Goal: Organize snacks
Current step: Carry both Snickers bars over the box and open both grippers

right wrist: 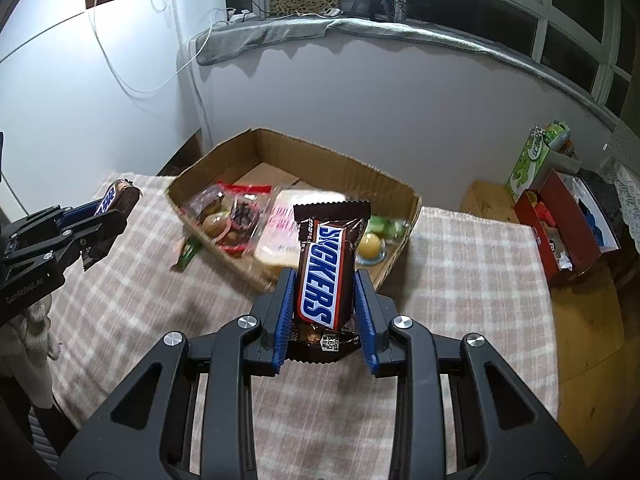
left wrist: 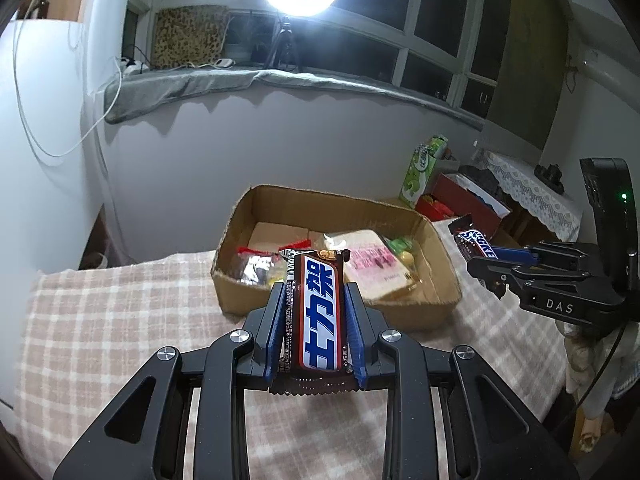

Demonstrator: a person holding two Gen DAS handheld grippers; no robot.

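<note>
Your left gripper [left wrist: 316, 300] clamps a Snickers bar [left wrist: 320, 312] across its width at mid-length, pads on both long edges; your right gripper [right wrist: 325, 298] pinches a second Snickers [right wrist: 326, 268] the same way, both bars above the checked cloth [left wrist: 120, 320]. The cardboard box [left wrist: 436, 264] sits just ahead of your fingertips. Expect light, fairly stiff bars in slick crinkly wrappers; hold the solid body, not the flat crimped ends.
</note>
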